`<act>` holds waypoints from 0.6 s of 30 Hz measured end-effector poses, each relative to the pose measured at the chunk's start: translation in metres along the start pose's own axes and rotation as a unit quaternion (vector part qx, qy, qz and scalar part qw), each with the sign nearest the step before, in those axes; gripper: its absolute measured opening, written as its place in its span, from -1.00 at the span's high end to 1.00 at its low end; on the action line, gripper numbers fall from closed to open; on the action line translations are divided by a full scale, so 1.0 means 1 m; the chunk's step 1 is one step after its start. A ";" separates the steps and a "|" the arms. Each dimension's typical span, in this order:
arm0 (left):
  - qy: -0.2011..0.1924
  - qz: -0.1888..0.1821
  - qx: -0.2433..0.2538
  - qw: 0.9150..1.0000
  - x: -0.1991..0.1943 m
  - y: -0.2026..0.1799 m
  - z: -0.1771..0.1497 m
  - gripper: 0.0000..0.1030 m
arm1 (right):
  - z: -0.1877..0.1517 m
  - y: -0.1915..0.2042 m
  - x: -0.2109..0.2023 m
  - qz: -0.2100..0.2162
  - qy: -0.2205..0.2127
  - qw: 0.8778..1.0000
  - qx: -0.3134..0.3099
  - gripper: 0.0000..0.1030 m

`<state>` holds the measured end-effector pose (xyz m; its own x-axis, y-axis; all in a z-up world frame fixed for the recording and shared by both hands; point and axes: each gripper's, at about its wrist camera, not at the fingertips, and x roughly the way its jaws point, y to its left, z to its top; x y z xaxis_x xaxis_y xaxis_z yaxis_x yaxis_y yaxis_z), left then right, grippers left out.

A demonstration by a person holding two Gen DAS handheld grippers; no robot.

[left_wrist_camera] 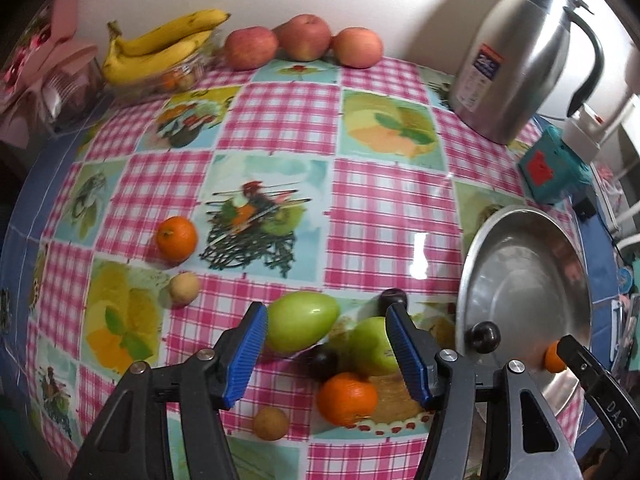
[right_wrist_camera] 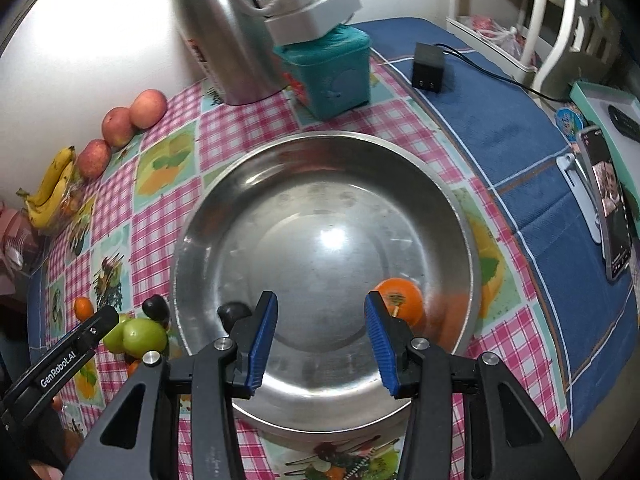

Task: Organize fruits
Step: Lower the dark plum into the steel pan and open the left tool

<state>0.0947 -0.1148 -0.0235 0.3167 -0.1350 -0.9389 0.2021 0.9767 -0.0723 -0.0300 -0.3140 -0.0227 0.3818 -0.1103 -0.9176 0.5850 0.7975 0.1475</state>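
Covering the table [left_wrist_camera: 280, 120], pink checked fruit-print cloth, white wall behind, steel bowl [right_wrist_camera: 400, 168] holding one glossy orange [right_wrist_camera: 404, 300], left gripper [left_wrist_camera: 326, 354] half-spread and empty over green fruit [left_wrist_camera: 300, 320], right gripper [right_wrist_camera: 322, 340] parted, gripping nothing.

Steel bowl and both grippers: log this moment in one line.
steel bowl: holds orange, dark plum | left gripper: open over green fruit | right gripper: open, empty

Table [left_wrist_camera: 280, 128] wearing pink-check fruit-print cloth. Sitting directly on it: steel bowl [right_wrist_camera: 256, 184], thermos jug [left_wrist_camera: 516, 60], teal box [right_wrist_camera: 332, 68], three apples [left_wrist_camera: 298, 42] and bananas [left_wrist_camera: 160, 48] lining far edge, green fruit [left_wrist_camera: 300, 326], oranges [left_wrist_camera: 176, 238] lying loose.
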 end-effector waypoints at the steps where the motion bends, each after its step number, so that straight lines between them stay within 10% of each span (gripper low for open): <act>1: 0.001 0.001 -0.004 1.000 0.000 0.003 0.000 -0.27 | 0.000 0.001 0.000 0.001 0.000 1.000 -0.002 0.10; 11: 0.003 0.013 -0.024 1.000 0.000 0.020 -0.002 -0.58 | -0.001 0.007 0.003 0.006 0.007 1.000 -0.014 0.10; 15: 0.000 0.035 -0.023 0.999 0.002 0.024 -0.003 -0.85 | 0.000 0.009 0.005 -0.001 0.004 1.000 -0.023 -0.50; 18: 0.000 0.043 -0.023 0.999 0.004 0.027 -0.004 -0.95 | 0.000 0.010 0.005 -0.002 0.001 1.000 -0.029 -0.51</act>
<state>0.0976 -0.0878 -0.0301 0.3316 -0.0495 -0.9421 0.1303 0.9915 -0.0062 -0.0228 -0.3066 -0.0256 0.3780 -0.1125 -0.9189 0.5439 0.8302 0.1221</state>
